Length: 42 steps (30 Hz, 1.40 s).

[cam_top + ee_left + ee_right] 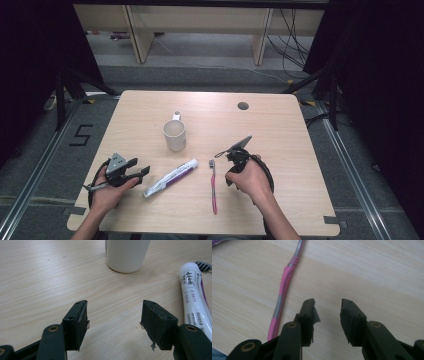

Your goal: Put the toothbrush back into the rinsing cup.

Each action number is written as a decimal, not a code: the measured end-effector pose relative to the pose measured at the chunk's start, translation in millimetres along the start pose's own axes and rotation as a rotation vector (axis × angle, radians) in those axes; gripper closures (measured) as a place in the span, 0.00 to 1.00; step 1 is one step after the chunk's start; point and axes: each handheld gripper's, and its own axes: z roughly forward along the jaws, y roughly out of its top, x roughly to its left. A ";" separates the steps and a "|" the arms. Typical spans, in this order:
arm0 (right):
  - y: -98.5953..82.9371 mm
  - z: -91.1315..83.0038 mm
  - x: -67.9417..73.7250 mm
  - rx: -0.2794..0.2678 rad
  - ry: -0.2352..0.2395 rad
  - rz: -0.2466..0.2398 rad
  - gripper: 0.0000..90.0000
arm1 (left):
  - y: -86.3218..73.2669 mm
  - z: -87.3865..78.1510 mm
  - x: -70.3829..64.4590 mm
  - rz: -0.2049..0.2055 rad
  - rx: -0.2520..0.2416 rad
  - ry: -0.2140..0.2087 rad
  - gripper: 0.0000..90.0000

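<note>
Both grippers, left [142,171] and right [220,153], gaping, empty, hovering low. Toothpaste tube [171,177] and pink toothbrush [213,185] flat between them, near white mug [175,135]. Nothing grasped yet.

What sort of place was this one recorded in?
Probably a lab or studio recording bay, not a home: a bare wooden table hemmed in by black curtains, a "5" taped on the floor, and loose cables beyond.

Obstacles ahead of you: mug [174,135], toothpaste tube [170,178], toothbrush [213,185], clustered mid-table [280,120]. Passage: open wood between tube and toothbrush; far right side free.
</note>
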 end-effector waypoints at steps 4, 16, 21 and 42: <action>4.2 1.7 8.0 0.002 0.001 -0.009 0.71 | 0.1 -0.4 -0.1 -0.003 0.002 0.008 0.42; 17.6 14.6 35.2 0.034 0.028 -0.027 0.71 | -0.1 0.0 -0.1 0.000 -0.002 0.001 0.42; 20.3 22.2 39.8 0.048 0.020 -0.034 0.72 | 0.0 0.2 -0.1 -0.001 0.001 0.000 0.42; 28.5 34.4 47.1 0.099 -0.040 -0.015 0.76 | 0.1 0.3 -0.4 0.000 0.003 -0.002 0.42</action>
